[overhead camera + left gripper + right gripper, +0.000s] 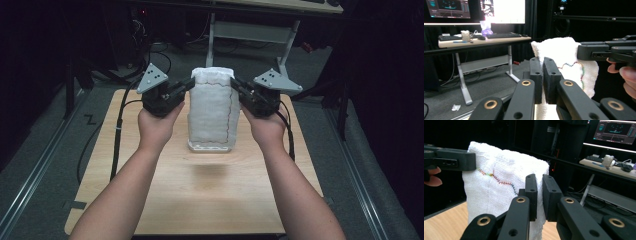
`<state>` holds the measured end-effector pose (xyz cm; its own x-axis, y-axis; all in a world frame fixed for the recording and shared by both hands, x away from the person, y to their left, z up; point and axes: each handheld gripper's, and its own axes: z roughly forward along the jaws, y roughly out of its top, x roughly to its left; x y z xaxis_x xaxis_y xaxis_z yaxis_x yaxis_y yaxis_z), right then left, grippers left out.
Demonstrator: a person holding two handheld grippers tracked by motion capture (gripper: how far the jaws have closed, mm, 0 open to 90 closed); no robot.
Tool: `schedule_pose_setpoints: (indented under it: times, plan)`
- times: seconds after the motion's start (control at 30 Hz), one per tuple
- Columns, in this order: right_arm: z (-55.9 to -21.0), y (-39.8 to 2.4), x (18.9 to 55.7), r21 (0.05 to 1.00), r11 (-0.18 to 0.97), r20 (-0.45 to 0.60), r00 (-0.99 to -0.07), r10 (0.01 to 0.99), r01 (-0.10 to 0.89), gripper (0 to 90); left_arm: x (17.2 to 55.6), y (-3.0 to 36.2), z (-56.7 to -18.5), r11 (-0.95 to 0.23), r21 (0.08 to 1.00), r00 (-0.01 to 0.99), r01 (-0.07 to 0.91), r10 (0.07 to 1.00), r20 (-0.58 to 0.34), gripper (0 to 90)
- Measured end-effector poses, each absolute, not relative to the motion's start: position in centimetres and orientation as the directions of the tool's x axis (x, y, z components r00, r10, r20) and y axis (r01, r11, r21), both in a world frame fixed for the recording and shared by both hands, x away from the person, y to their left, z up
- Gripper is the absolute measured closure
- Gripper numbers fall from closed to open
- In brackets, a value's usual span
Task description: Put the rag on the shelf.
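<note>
We've got the white towel (212,107) hanging above the table (150,200), near its far edge, left gripper (189,84) and right gripper (234,84) each pinching a top corner tight

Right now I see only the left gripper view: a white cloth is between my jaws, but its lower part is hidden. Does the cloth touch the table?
Observer: It seems not. In the high view the cloth hangs with its lower edge above the table, and a shadow lies under it.
Operator: Does the right gripper really pinch it?
Observer: Yes. In the right gripper view the right gripper has its jaws shut on the cloth's upper edge.
Operator: Are both grippers at equal height?
Observer: About equal in the high view. The left gripper and the right one hold the two upper corners, and the cloth hangs straight between them.
</note>
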<state>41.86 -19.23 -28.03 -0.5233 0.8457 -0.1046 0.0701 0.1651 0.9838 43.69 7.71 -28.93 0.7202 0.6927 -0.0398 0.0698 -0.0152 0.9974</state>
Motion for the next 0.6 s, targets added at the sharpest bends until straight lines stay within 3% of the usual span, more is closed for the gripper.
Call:
schedule_pose_setpoints:
  times: [0.6]
  plan:
    - [-28.5,-19.7,46.4,0.984,0.123,-0.039,-0.525,0.850,0.126,83.6,48.0,7.3,-28.8,-0.028,0.996,0.706,0.080,0.707,-0.037,86.7]
